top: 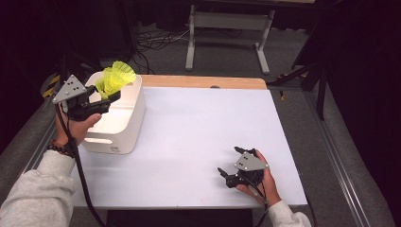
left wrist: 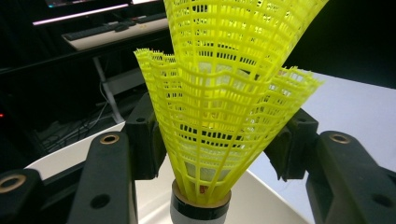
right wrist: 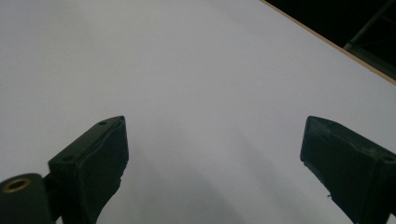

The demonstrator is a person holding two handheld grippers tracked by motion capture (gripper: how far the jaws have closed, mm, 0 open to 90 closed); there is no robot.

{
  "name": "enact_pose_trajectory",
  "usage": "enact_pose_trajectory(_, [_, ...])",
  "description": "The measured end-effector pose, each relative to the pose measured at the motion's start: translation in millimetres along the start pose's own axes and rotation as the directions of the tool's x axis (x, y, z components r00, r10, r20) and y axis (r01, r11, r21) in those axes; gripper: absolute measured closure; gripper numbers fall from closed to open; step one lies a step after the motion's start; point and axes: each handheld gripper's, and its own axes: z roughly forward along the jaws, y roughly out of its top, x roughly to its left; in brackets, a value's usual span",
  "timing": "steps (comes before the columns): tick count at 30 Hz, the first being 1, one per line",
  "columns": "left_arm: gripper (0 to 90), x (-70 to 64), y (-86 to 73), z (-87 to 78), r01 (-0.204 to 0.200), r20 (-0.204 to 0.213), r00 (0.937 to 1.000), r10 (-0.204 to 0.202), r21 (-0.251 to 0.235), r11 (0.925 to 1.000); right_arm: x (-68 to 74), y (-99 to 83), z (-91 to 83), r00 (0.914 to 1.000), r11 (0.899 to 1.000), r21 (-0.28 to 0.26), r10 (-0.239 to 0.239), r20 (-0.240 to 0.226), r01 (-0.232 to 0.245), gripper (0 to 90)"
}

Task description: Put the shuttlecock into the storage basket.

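Now clamped in the left tongs (top: 111, 97): two nested yellow shuttlecocks (left wrist: 219, 107), skirts up, held above the white bin (top: 125, 124). Well apart, right tongs (top: 231, 163) spread wide with nothing between them, low over the bare white tabletop (right wrist: 196, 70).

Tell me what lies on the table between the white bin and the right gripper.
Nothing: in the high view the white tabletop is bare between the white bin and the right gripper, whose jaws stand open.
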Motion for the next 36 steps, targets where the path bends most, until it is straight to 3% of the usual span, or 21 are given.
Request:
enact_pose_trajectory(5, [46.1, 6.3, 5.8, 7.0, 0.009, -0.004, 1.0000, -0.009, -0.003, 1.0000, -0.1, -0.3, 0.4, 1.0000, 1.000, 0.005, -0.002, -0.003, 0.002, 8.5])
enact_pose_trajectory(10, [46.1, 16.7, 2.5, 19.9, 0.054, -0.010, 0.9985, -0.054, 0.019, 0.9983, 0.2, -0.8, 0.5, 1.0000, 1.000, 0.009, -0.006, -0.008, 0.006, 8.5])
enact_pose_trajectory(15, [46.2, 22.3, -0.9, 30.3, 0.054, -0.022, 0.9983, -0.053, 0.034, 0.9980, -0.2, -2.2, 2.1, 0.9999, 1.000, 0.021, -0.010, -0.013, 0.010, 8.5])
enact_pose_trajectory(19, [46.4, 29.6, -1.8, 39.9, 0.044, -0.044, 0.9982, -0.041, 0.092, 0.9948, 1.0, -2.1, 3.3, 0.9994, 1.000, 0.026, -0.011, -0.032, 0.012, 8.5])
enact_pose_trajectory(21, [46.4, 31.7, -2.6, 41.5, 0.049, -0.048, 0.9979, -0.045, 0.097, 0.9940, 1.6, -2.2, 4.1, 0.9993, 0.999, 0.032, -0.015, -0.035, 0.017, 8.5])
enact_pose_trajectory(25, [46.6, 39.2, -6.1, 47.4, 0.080, -0.059, 0.9956, -0.073, 0.122, 0.9893, 1.9, -2.1, 4.5, 0.9991, 0.999, 0.033, -0.017, -0.040, 0.018, 8.5])
enact_pose_trajectory(27, [46.6, 42.0, -7.9, 53.0, 0.074, -0.069, 0.9956, -0.063, 0.168, 0.9830, 1.2, -2.2, 4.5, 0.9990, 0.999, 0.032, -0.013, -0.043, 0.015, 8.5])
enact_pose_trajectory(30, [47.2, 44.0, -8.4, 55.6, 0.069, -0.084, 0.9950, -0.054, 0.183, 0.9807, 1.0, -2.2, 4.6, 0.9989, 0.999, 0.031, -0.013, -0.045, 0.014, 8.5])
enact_pose_trajectory(36, [47.3, 49.7, -12.8, 64.3, 0.058, -0.106, 0.9939, -0.030, 0.269, 0.9613, 1.1, -1.7, 5.4, 0.9989, 0.999, 0.036, -0.014, -0.045, 0.016, 8.5])
